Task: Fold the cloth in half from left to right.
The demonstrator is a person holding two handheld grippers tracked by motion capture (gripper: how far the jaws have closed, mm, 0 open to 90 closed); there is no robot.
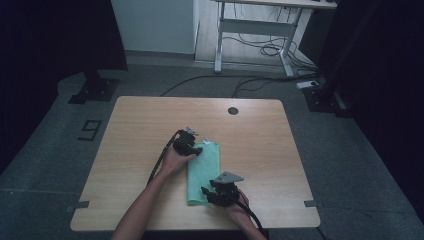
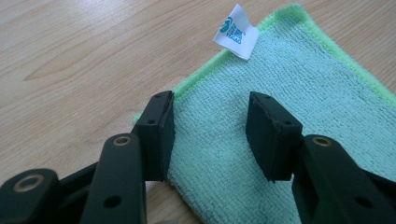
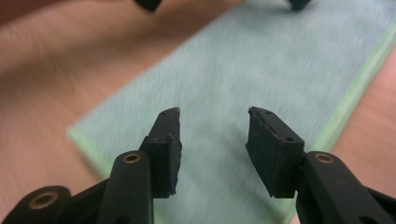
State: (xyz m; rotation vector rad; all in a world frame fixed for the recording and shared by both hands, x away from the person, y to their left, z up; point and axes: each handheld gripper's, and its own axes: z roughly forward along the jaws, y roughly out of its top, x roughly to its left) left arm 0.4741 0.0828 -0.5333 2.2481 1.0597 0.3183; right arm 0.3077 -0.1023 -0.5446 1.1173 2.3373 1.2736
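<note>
Right now the left hand-held gripper [image 1: 196, 148] sits over the far end of a green cloth [image 1: 204, 172] that lies flat and folded into a long strip on the wooden counter [image 1: 135, 130]. Its jaws stand apart with nothing between them; in the left gripper view the left hand-held gripper [image 2: 210, 130] has one jaw at the cloth's [image 2: 280, 102] edge, where the cloth meets the bare counter [image 2: 84, 51], and the other jaw over the cloth itself. Just ahead of those jaws a small white tag [image 2: 236, 31] with blue print sticks up from the cloth's hem. The right hand-held gripper [image 1: 206, 192] sits at the near end of the same cloth, close to its right edge, with the person's hand behind it. In the right gripper view the picture is blurred, yet the right hand-held gripper [image 3: 213, 140] plainly has its jaws spread and empty above the cloth [image 3: 261, 60], whose brighter green border runs past the right-hand jaw
</note>
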